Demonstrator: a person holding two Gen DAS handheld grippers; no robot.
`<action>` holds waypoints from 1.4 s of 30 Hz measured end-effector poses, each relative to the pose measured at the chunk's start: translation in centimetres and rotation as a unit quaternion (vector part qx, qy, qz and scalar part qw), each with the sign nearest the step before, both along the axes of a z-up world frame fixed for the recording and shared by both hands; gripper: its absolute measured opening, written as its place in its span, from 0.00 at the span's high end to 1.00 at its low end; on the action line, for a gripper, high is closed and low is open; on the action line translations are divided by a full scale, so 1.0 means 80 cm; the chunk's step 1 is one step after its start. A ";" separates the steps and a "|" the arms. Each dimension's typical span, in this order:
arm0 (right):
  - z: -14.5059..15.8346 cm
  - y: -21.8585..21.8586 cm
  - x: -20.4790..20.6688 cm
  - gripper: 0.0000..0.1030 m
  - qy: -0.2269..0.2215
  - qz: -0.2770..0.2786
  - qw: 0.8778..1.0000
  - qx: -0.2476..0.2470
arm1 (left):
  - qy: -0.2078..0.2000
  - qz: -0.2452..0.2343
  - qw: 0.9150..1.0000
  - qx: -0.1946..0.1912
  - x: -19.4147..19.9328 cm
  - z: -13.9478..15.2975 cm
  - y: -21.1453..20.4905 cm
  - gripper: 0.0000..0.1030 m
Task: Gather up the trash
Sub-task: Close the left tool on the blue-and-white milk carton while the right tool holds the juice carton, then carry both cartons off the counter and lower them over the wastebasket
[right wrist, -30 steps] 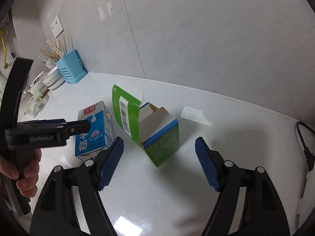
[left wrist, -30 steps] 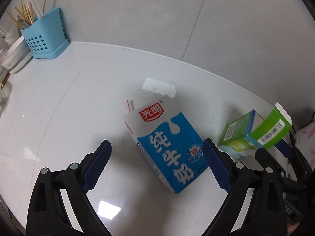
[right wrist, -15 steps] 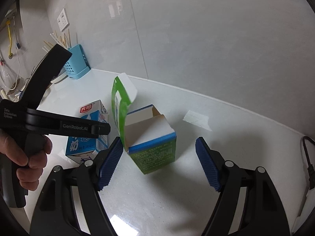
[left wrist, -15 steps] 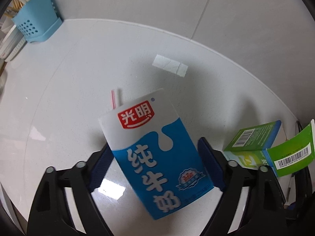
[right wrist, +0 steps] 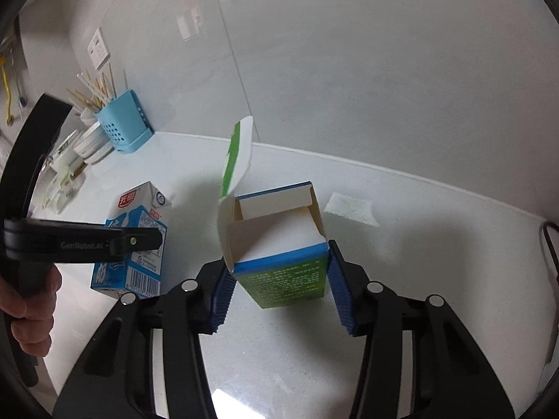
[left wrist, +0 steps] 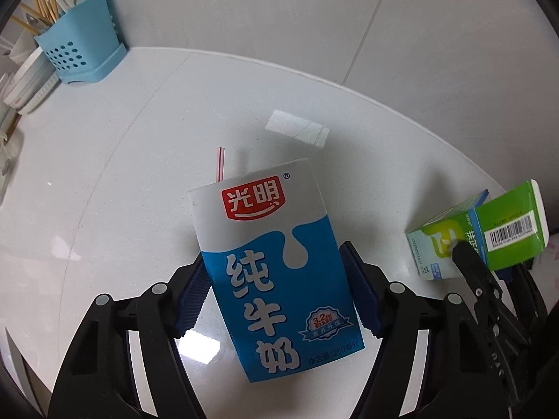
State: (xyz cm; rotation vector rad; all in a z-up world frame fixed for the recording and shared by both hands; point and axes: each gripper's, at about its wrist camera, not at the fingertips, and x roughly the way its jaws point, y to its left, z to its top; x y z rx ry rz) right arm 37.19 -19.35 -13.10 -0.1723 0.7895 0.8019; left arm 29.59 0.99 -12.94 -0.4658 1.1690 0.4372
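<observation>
Blue-and-white milk carton (left wrist: 276,265), red logo, striped straw (left wrist: 220,164) poking up

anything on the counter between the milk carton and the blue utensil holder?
No. In the left wrist view the white counter is bare between the milk carton and the blue utensil holder.

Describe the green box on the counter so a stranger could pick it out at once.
On the white counter below the tiled wall, look right of the blue-and-white milk carton. The green box stands there between the closing right tool's blue pads. Unlike the sealed carton with its straw, its top is open, a green-and-white flap raised.
</observation>
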 end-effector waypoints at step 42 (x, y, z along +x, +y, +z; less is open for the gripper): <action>0.057 -0.029 -0.302 0.55 0.013 -0.125 0.992 -0.015 | -0.106 -0.128 0.983 0.084 -0.294 0.088 -0.008 0.33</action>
